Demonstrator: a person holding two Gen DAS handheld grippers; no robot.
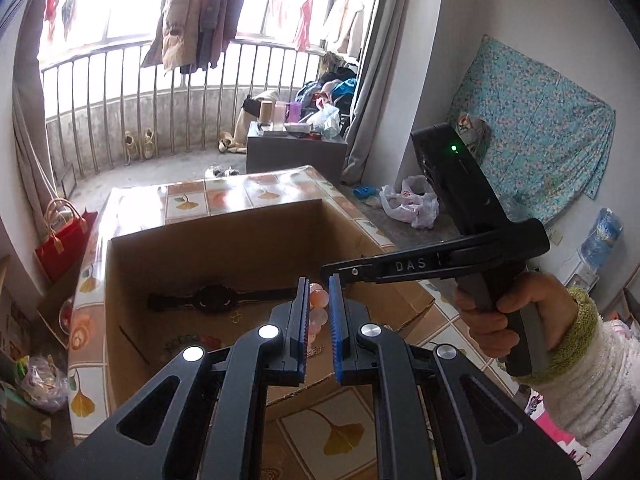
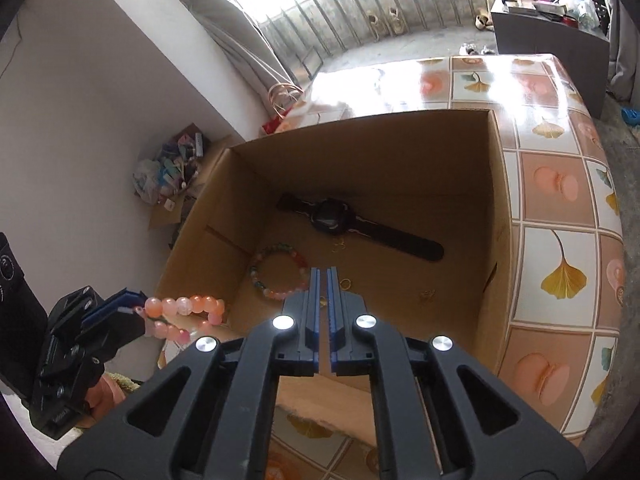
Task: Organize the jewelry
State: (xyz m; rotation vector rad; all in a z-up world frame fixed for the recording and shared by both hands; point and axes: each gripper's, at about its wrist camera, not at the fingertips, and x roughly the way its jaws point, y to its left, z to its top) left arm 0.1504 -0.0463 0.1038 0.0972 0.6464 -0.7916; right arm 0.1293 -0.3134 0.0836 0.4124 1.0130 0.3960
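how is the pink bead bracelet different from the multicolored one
The pink bead bracelet hangs pinched in the left gripper over the box's near wall; the multicolored bracelet lies flat on the cardboard box floor. The pink bead bracelet is all peach-pink; the multicolored bracelet mixes green, red and orange. Both are round-bead bracelets.

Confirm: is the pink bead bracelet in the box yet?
Not yet. The left gripper holds the pink bead bracelet at the cardboard box's near-left edge, above the floor where the watch lies.
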